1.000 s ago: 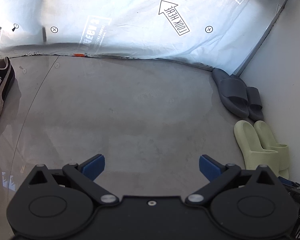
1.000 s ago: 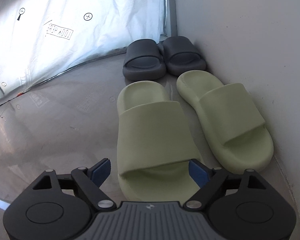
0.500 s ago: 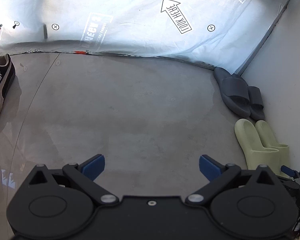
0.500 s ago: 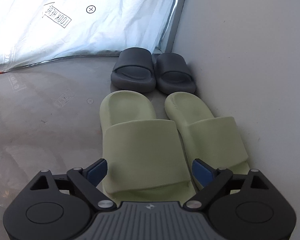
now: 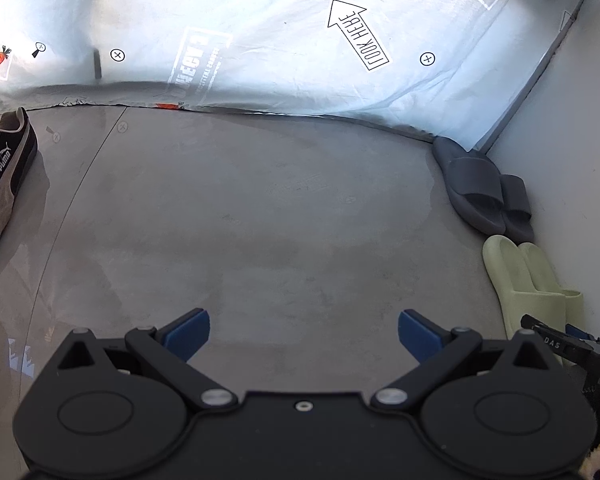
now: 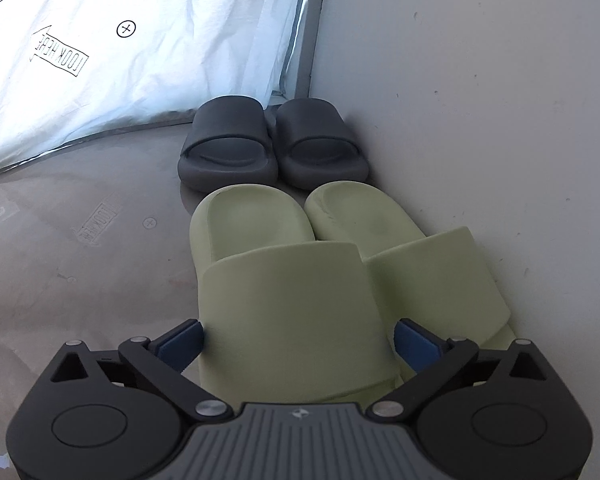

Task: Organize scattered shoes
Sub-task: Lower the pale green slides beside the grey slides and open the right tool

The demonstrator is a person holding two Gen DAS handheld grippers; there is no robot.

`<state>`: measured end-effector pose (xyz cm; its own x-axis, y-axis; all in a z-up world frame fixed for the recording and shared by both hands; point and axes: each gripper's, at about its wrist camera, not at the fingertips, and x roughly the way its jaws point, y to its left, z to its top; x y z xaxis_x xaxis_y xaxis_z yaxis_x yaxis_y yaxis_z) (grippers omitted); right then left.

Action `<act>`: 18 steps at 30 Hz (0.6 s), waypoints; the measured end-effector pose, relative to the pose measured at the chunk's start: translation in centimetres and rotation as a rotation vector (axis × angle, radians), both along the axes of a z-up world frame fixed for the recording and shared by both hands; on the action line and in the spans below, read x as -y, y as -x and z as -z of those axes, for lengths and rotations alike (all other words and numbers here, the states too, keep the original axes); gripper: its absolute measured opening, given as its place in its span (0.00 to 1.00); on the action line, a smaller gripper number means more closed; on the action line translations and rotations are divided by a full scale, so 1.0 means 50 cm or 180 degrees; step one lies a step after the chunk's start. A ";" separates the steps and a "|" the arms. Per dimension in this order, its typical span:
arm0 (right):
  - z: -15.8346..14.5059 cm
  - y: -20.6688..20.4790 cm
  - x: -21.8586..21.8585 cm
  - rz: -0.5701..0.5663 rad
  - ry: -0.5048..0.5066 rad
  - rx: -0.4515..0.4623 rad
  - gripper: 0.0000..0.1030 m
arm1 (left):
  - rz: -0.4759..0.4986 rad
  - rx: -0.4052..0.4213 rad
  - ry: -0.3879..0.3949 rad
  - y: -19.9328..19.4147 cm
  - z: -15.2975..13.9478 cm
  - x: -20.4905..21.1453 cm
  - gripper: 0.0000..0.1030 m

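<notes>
Right wrist view: right gripper (image 6: pixel 296 338), jaws just widened, straddles the pale green foam slide (image 6: pixel 284 280) without pinching; long axis toward 12 o'clock, mate (image 6: pixel 416 256) touching at 2. Left gripper (image 5: pixel 303 334) open, empty; black suede sneaker (image 5: pixel 8 176) at 10, nearer it.

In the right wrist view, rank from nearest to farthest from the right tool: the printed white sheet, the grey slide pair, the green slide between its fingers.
1. Green slide, between the open right tool fingers.
2. Grey slide pair, just beyond the green toes, by the wall.
3. Printed white sheet, behind, upper left.
</notes>
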<state>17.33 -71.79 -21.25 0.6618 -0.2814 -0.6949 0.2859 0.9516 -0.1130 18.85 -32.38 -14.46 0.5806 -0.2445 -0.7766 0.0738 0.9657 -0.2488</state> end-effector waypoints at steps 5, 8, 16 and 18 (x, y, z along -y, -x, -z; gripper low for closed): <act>-0.006 0.010 -0.007 -0.0078 0.0069 -0.0002 0.99 | 0.0026 0.0094 -0.0037 0.003 -0.005 0.002 0.99; -0.016 0.023 -0.017 -0.0152 0.0190 -0.0011 0.99 | 0.0035 0.0173 -0.0069 0.008 -0.007 0.001 0.99; -0.045 0.080 -0.050 -0.0196 -0.0171 0.0098 1.00 | 0.0127 0.0321 -0.0107 0.039 -0.023 -0.007 0.99; -0.047 0.093 -0.073 -0.0244 -0.0280 0.0054 1.00 | 0.0115 0.0341 -0.0103 0.050 -0.026 -0.016 0.99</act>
<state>12.66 -68.13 -18.88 0.6908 -0.1680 -0.7032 0.2131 0.9767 -0.0239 16.36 -31.58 -13.15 0.6520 -0.2427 -0.7183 0.1334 0.9693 -0.2065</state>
